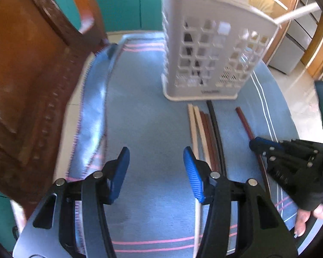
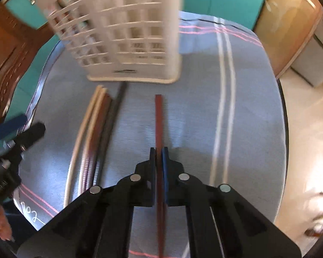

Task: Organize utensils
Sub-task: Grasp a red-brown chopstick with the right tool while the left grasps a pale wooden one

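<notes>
A white slotted utensil holder (image 1: 213, 49) (image 2: 127, 36) stands on the blue cloth. In front of it lie several chopsticks side by side: pale ones (image 1: 193, 126) (image 2: 84, 129), brown ones (image 1: 208, 137) and a black one (image 1: 215, 129) (image 2: 114, 116). Apart from them lies a single red-brown chopstick (image 1: 245, 124) (image 2: 158, 118). My right gripper (image 2: 159, 150) (image 1: 255, 145) is shut on that red-brown chopstick, its blue pads pressed on both sides. My left gripper (image 1: 156, 161) hangs open over bare cloth, left of the bundle, with nothing between its fingers.
A carved wooden chair (image 1: 32, 81) stands close on the left of the table. The striped blue cloth (image 1: 144, 111) (image 2: 204, 107) covers the round table, whose edge curves near the right. A person's gloved hand (image 1: 308, 193) holds the right gripper.
</notes>
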`<action>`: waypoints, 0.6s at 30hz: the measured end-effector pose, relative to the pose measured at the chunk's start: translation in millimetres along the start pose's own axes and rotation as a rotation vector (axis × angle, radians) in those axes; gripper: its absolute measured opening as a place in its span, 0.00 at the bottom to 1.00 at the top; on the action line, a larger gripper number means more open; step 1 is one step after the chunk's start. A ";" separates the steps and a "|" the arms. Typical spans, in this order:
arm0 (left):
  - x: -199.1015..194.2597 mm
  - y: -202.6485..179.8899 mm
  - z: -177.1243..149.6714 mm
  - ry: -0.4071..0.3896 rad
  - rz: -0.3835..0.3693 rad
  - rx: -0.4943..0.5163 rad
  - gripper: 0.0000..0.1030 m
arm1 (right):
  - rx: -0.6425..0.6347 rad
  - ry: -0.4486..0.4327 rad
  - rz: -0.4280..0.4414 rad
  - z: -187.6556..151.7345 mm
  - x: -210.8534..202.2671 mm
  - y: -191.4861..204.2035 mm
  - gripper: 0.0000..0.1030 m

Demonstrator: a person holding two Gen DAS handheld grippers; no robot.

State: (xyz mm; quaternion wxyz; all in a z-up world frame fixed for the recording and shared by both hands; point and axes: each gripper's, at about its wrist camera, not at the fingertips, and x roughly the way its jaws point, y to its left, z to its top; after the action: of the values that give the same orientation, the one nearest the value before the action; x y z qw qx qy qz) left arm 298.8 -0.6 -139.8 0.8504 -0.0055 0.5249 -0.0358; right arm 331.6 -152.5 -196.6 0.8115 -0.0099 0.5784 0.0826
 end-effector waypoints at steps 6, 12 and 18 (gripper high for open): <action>21.8 -26.3 -3.5 0.044 0.008 0.074 0.51 | 0.050 -0.019 0.041 2.2 -4.5 -16.5 0.08; 36.7 -26.8 -7.8 0.086 0.048 0.073 0.53 | 0.043 -0.018 0.037 2.1 -6.5 -17.5 0.13; 38.6 -21.3 -8.4 0.085 0.061 0.053 0.53 | 0.022 -0.023 0.009 2.2 -8.1 -20.4 0.23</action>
State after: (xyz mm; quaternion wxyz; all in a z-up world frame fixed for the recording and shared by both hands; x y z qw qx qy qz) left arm 307.4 -24.2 -177.0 0.8280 0.0346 0.5591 -0.0242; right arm 334.1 -173.3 -189.9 0.8179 0.0026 0.5698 0.0800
